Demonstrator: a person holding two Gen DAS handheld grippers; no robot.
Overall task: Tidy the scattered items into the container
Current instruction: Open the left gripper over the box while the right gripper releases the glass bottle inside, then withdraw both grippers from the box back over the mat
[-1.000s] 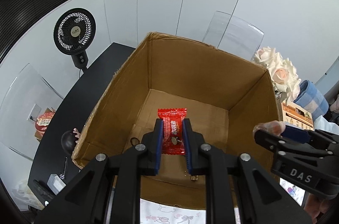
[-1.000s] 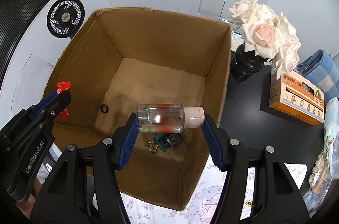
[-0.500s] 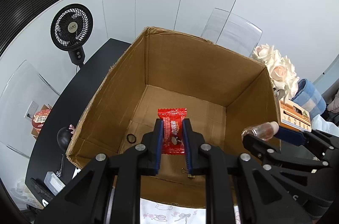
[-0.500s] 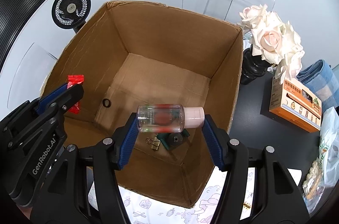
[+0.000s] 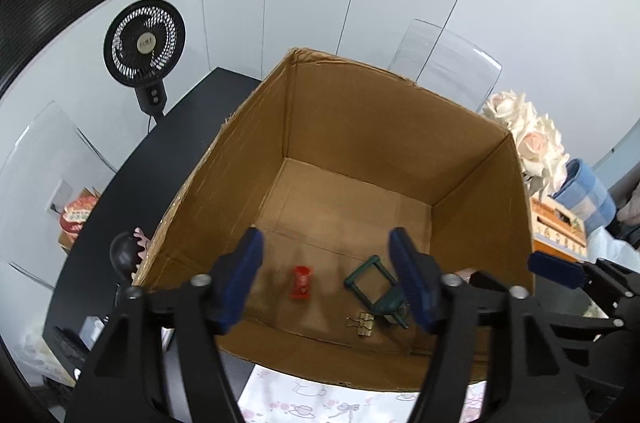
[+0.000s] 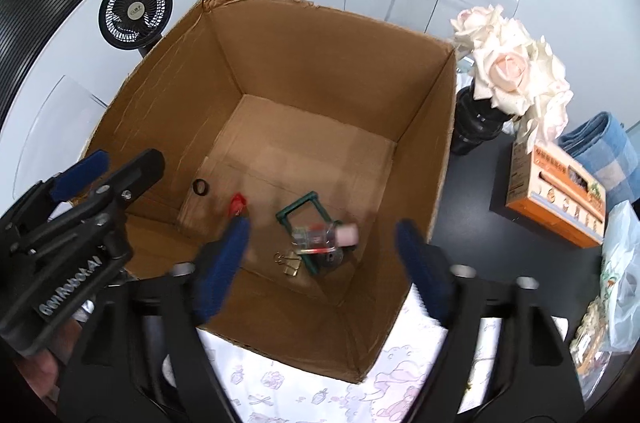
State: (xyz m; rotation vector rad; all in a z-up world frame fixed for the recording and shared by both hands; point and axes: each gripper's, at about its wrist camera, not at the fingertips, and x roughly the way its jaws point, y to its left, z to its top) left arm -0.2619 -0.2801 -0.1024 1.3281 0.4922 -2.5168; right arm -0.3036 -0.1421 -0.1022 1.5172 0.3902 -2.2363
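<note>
Inside box (image 6: 304,71): clear pink-capped bottle (image 6: 325,236), blurred.

bottle (image 6: 325,237) on padlock (image 6: 308,223) in box (image 6: 320,51)

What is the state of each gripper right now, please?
Left gripper: open, holding nothing, above the cardboard box.
Right gripper: open, holding nothing, above the same box.
</note>
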